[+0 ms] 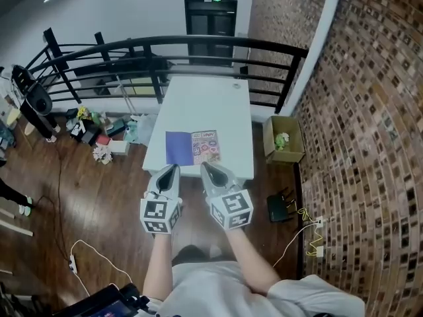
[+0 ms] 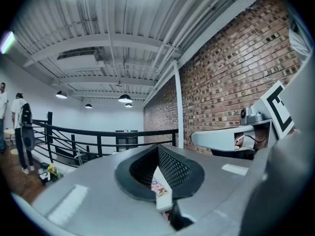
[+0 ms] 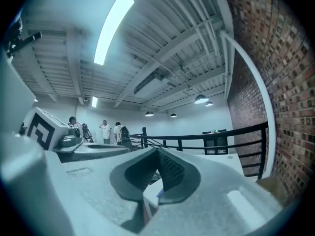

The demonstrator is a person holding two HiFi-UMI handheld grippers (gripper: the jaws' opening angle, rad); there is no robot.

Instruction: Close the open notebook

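The open notebook [image 1: 192, 147] lies near the front edge of a white table [image 1: 208, 107]. It shows a blue half on the left and a colourful printed half on the right. My left gripper [image 1: 173, 169] and right gripper [image 1: 206, 166] hover side by side just short of that edge, pointing at the notebook, both shut and empty. In the left gripper view a sliver of the colourful page [image 2: 160, 188] shows below the closed left gripper [image 2: 158, 149]. The right gripper view shows a bit of blue notebook [image 3: 158, 193] under the closed right gripper [image 3: 157, 151].
A black railing [image 1: 165, 45] runs behind the table. An open cardboard box [image 1: 284, 139] stands on the floor to its right, by the brick wall [image 1: 370, 111]. A black device [image 1: 280, 207] with cables lies nearer. Clutter [image 1: 99, 134] sits on the floor at left. People [image 3: 104, 131] stand far off.
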